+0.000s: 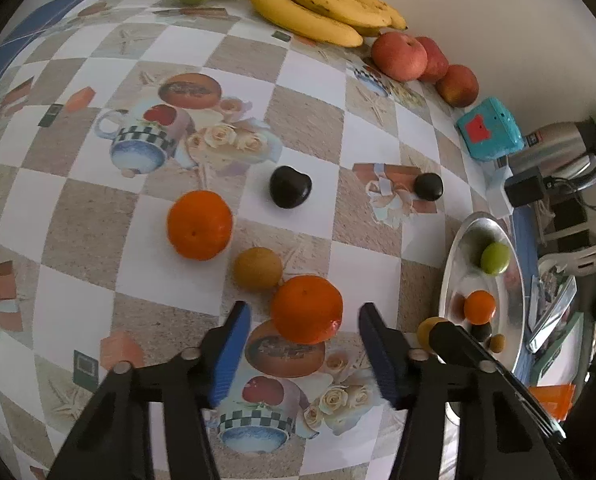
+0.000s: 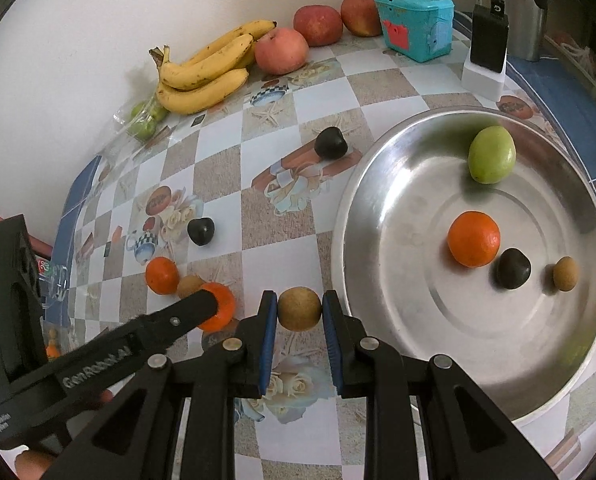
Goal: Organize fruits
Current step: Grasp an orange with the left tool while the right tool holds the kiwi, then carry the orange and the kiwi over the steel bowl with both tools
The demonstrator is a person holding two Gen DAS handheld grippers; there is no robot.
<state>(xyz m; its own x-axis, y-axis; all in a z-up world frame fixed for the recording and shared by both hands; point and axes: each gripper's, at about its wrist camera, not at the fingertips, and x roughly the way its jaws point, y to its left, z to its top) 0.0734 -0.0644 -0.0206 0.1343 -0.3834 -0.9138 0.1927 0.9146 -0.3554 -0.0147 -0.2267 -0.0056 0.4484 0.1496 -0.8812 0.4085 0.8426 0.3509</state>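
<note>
My left gripper [image 1: 305,309] is open around an orange mandarin [image 1: 305,308] on the table, with a gap showing at each pad. Just beyond the mandarin lie a round brown fruit [image 1: 258,268] and a second mandarin [image 1: 200,224]. Two dark fruits [image 1: 290,187] [image 1: 428,186] sit farther out. My right gripper [image 2: 299,298] is shut on a small brown fruit [image 2: 299,309], held left of the steel bowl [image 2: 361,184]. The bowl holds a green fruit [image 2: 491,155], a mandarin [image 2: 473,239], a dark fruit [image 2: 513,268] and a small brown fruit [image 2: 565,274].
Along the wall lie bananas [image 2: 206,68], three red apples [image 2: 282,50], bagged green fruits [image 2: 146,120] and a teal box [image 2: 415,24]. A black charger on a white block [image 2: 487,44] and a steel flask [image 1: 557,148] stand at the right. The checkered tablecloth [image 2: 226,168] ends in a blue border.
</note>
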